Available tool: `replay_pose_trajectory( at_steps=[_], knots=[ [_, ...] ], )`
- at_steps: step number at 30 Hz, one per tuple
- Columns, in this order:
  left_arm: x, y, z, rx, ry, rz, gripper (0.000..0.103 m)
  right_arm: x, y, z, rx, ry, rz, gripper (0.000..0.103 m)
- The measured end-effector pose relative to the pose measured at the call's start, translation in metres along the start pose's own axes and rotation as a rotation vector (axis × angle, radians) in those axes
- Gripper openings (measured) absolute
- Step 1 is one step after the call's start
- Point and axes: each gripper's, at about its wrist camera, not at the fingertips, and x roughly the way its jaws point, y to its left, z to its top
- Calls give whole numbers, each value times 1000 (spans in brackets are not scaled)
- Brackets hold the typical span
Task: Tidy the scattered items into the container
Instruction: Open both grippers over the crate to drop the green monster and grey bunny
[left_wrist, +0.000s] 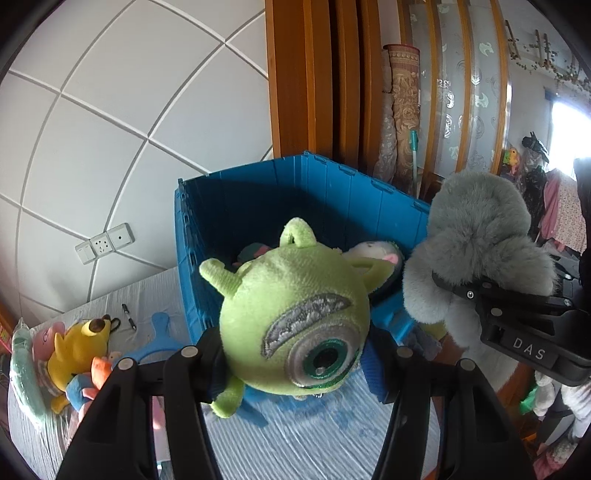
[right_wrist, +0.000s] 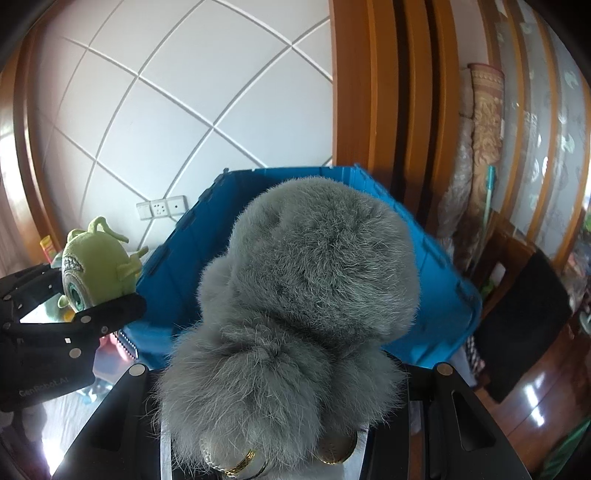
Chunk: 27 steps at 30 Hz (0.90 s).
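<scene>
My left gripper is shut on a green one-eyed plush monster and holds it in the air just in front of the blue plastic crate. My right gripper is shut on a fluffy grey plush toy and holds it over the crate's near edge. The grey plush also shows at the right of the left wrist view. The green monster shows at the left of the right wrist view. Inside the crate lie a white-and-pink plush and a darker toy.
On the table's light cloth at the left lie a yellow plush, several small toys, a blue flat piece and a pen. A tiled wall with sockets and a wooden door frame stand behind the crate.
</scene>
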Motion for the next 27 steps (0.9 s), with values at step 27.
replay_pose_trajectory(
  at_steps=[27],
  knots=[
    [146, 2, 83, -115, 216, 117, 57, 134, -91, 77, -78, 139, 151, 42]
  ],
)
